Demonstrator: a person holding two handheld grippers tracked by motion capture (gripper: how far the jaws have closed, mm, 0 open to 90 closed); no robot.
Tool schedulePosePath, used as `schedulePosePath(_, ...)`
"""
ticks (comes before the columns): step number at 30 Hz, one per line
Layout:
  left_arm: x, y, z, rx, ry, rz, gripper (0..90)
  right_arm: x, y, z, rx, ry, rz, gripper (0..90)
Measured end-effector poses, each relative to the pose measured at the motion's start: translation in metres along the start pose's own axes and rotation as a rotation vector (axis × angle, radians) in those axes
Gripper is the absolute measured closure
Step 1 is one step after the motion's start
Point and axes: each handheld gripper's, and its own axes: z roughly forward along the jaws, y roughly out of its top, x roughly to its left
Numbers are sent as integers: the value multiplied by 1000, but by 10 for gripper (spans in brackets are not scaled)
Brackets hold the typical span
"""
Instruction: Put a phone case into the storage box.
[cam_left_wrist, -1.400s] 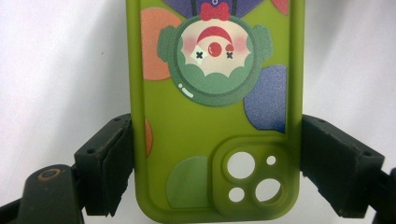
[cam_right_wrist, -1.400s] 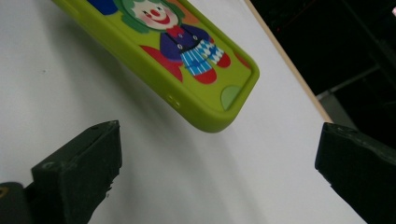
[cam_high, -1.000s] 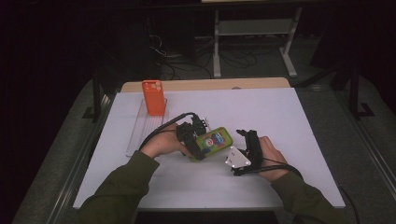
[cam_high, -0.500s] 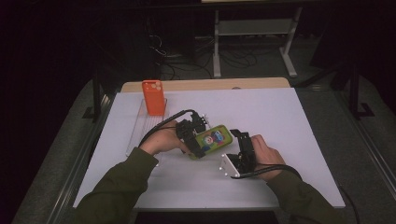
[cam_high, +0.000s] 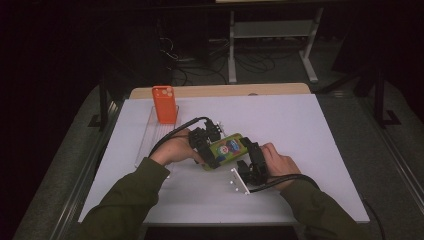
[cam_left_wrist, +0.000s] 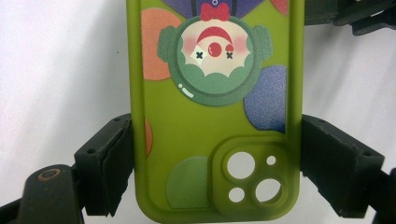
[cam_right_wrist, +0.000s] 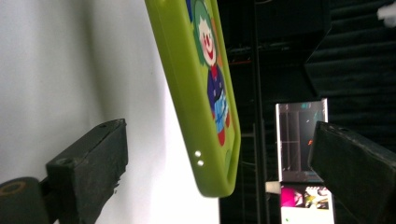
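At the far left of the high view, behind and to the left of the left gripper (cam_high: 207, 145), a clear rack (cam_high: 146, 142) lies along the white table (cam_high: 310, 130), hard to trace against the surface; an orange phone case (cam_high: 165, 104) stands upright at its far end. The left gripper is clamped on the green phone case (cam_high: 226, 150): in the left gripper view its black pads press both long edges of the green phone case (cam_left_wrist: 212, 116) at the camera-hole end, with the clown print running away from the jaws and the case's far end cut off by the top of the frame. To the right, the right gripper (cam_high: 248, 159) meets the opposite end of the case. In the right gripper view its jaws stand apart, the case's corner (cam_right_wrist: 210, 102) hanging edge-on between them without touching either pad; the rest of the case runs out of the frame upward. In the high view the hand (cam_high: 277, 162) covers much of that gripper, so the gap between jaw and case is hard to judge there.
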Motion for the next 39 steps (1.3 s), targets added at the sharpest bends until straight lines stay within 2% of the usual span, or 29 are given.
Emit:
schedulePosePath(1,1,0,-1,13,1,13,160,1,1,1,-2,-10,-10,53)
schedulePosePath(3,0,0,0,2,0,3,160,1,2,2,8,-9,-61,62)
schedulePosePath(6,0,1,-1,3,3,3,160,4,3,5,13,-17,-90,96)
schedulePosePath(7,-1,1,0,-5,2,-9,160,5,3,6,13,-16,-94,117)
schedulePosePath(10,0,2,-1,5,5,4,160,7,5,8,17,-25,-120,150)
schedulePosePath(11,0,2,-1,1,3,0,160,9,5,9,14,-23,-107,173)
schedulePosePath(12,-1,2,0,-8,2,-12,160,10,6,9,14,-26,-120,198)
schedulePosePath(13,1,2,-1,15,4,14,160,11,6,9,13,-30,-125,233)
schedulePosePath(14,2,2,-1,15,4,12,160,13,7,9,8,-33,-113,261)
schedulePosePath(16,2,2,-1,16,6,7,160,13,7,9,13,-36,-145,313)
schedulePosePath(20,2,2,0,25,8,15,160,15,10,8,7,-42,-148,407)
schedulePosePath(21,2,2,0,26,8,17,160,15,11,7,1,-44,-163,434)
schedulePosePath(23,2,2,0,28,11,14,160,16,12,6,-5,-51,-159,496)
schedulePosePath(25,3,2,0,25,10,14,160,18,13,6,-11,-31,-148,549)
schedulePosePath(27,3,2,0,25,10,12,159,18,13,6,-5,-34,-149,579)
schedulePosePath(31,3,2,0,27,9,10,160,20,14,6,3,-5,-159,613)
schedulePosePath(34,1,2,-1,20,3,-2,160,23,15,6,-3,-27,-167,644)
schedulePosePath(35,1,2,0,20,3,-3,159,24,15,6,1,-15,-179,650)
schedulePosePath(39,0,2,0,16,-2,-5,159,25,16,6,-1,-19,-189,711)
